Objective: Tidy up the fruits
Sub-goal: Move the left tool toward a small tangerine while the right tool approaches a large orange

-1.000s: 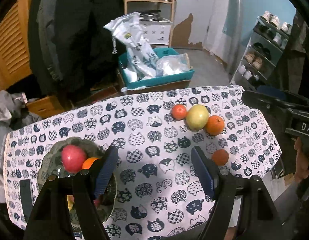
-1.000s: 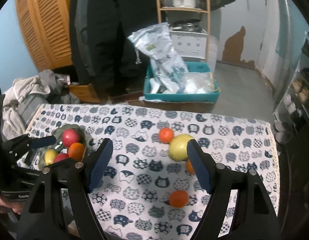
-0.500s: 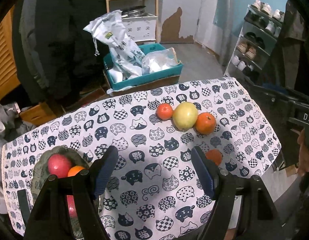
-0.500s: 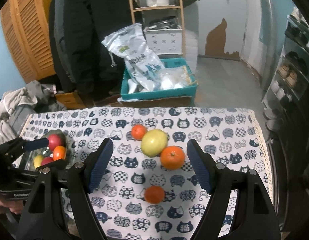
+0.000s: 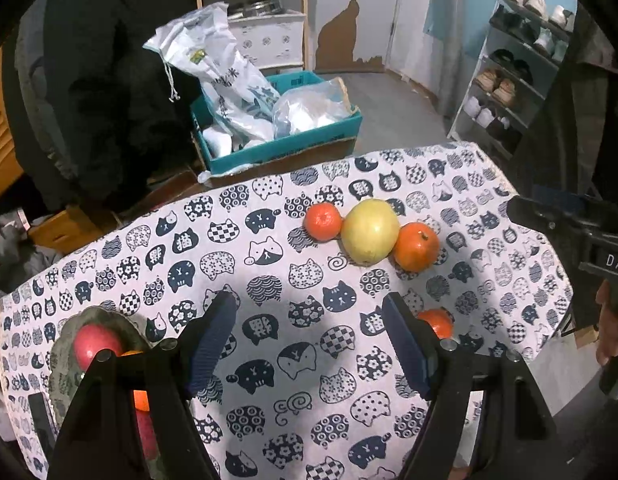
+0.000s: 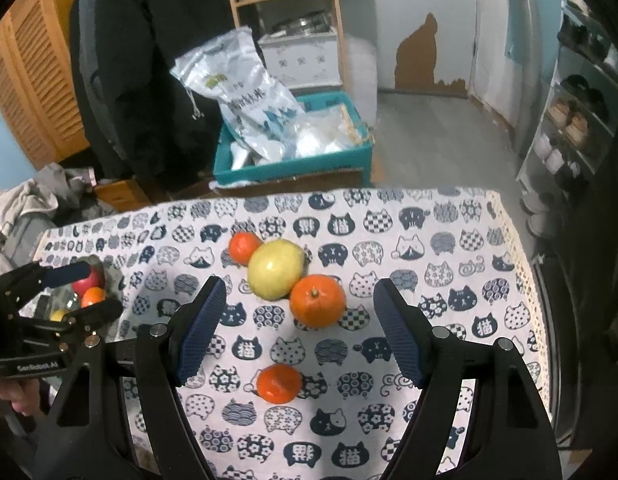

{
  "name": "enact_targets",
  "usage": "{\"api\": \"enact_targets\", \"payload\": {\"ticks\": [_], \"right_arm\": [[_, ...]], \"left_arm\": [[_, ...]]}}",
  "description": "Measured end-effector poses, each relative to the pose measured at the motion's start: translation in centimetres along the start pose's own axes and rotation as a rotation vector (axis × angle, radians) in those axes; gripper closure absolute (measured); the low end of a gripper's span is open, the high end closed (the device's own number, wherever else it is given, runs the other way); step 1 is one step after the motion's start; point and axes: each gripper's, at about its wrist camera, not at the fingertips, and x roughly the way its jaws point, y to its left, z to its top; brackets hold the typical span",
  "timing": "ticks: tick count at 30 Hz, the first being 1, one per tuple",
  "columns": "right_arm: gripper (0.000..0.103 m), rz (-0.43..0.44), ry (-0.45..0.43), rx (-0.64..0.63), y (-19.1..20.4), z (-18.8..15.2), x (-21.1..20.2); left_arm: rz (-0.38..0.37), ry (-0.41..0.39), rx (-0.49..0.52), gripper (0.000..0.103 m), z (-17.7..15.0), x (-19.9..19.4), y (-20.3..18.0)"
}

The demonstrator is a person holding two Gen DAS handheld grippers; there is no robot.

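On the cat-print tablecloth (image 6: 449,280) lie a small tangerine (image 6: 243,247), a yellow-green pomelo-like fruit (image 6: 275,274) and an orange (image 6: 317,300) in a touching row, with another tangerine (image 6: 278,383) nearer. My right gripper (image 6: 299,338) is open and empty above them, the near tangerine between its fingers. A dark bowl (image 5: 69,360) at the left holds a red apple (image 5: 95,344) and other fruit. My left gripper (image 5: 309,340) is open and empty beside the bowl. The row also shows in the left wrist view, with the pomelo (image 5: 369,230) in the middle.
Beyond the table's far edge a teal crate (image 6: 293,164) holds plastic bags. A black coat (image 6: 141,60) hangs at the back left, and a shoe rack (image 5: 517,76) stands at the right. A pile of clothes (image 6: 33,200) lies at the left.
Both grippers have moved right and closer to the loose fruit; the row and the near tangerine now sit larger and more central. Both stay open and empty.
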Motion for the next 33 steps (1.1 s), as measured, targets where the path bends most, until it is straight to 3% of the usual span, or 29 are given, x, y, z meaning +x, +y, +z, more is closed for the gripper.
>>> {"api": "enact_targets", "payload": {"ticks": [20, 33], "right_arm": [[0.026, 0.000, 0.239, -0.022, -1.6, -2.6, 13.1], [0.026, 0.012, 0.297, -0.036, -1.6, -3.4, 17.3]], "left_arm": [[0.005, 0.109, -0.055, 0.026, 1.5, 8.4, 2.1], [-0.019, 0.147, -0.086, 0.026, 2.8, 11.9, 2.9]]}}
